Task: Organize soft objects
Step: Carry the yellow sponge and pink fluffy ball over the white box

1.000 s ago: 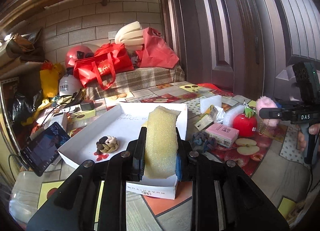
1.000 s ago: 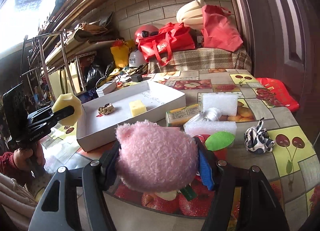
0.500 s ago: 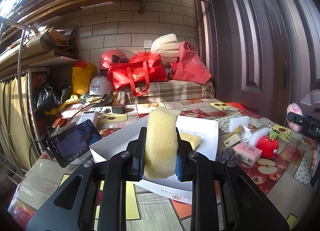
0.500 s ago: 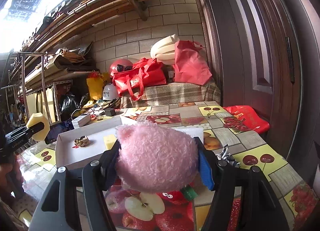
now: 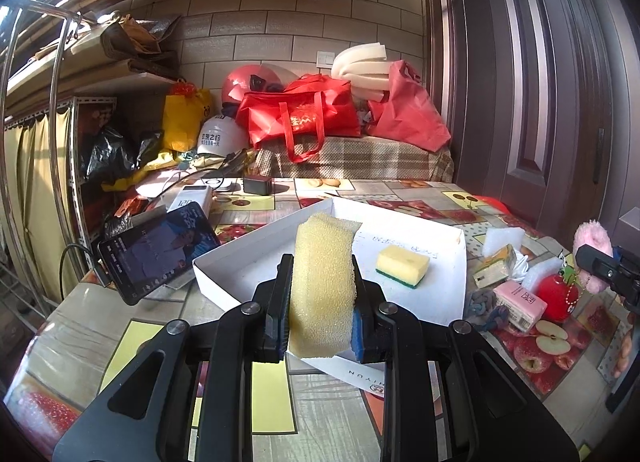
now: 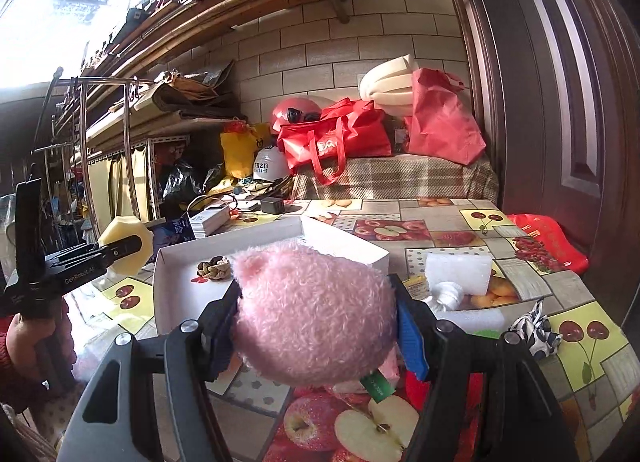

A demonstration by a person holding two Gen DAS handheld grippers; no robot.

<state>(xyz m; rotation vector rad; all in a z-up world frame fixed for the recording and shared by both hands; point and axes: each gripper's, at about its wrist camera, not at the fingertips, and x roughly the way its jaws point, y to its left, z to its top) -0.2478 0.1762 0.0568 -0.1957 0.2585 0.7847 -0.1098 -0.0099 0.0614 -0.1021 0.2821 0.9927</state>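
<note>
My left gripper is shut on a tall yellow sponge, held above the near edge of a white shallow box. A small yellow-and-green sponge lies inside that box. My right gripper is shut on a fluffy pink plush ball, held above the table just in front of the white box. A braided brown scrunchie lies in the box. The left gripper with its yellow sponge shows at the left of the right wrist view.
To the right of the box lie a white foam block, a red apple toy, a pink packet, a grey-blue scrunchie and a black-and-white scrunchie. A phone leans at the left. Red bags crowd the far end.
Both wrist views tilted upward and swung left, showing more wall. The left gripper moved along the box's near edge with the sponge; the right gripper moved over the table with the plush.
</note>
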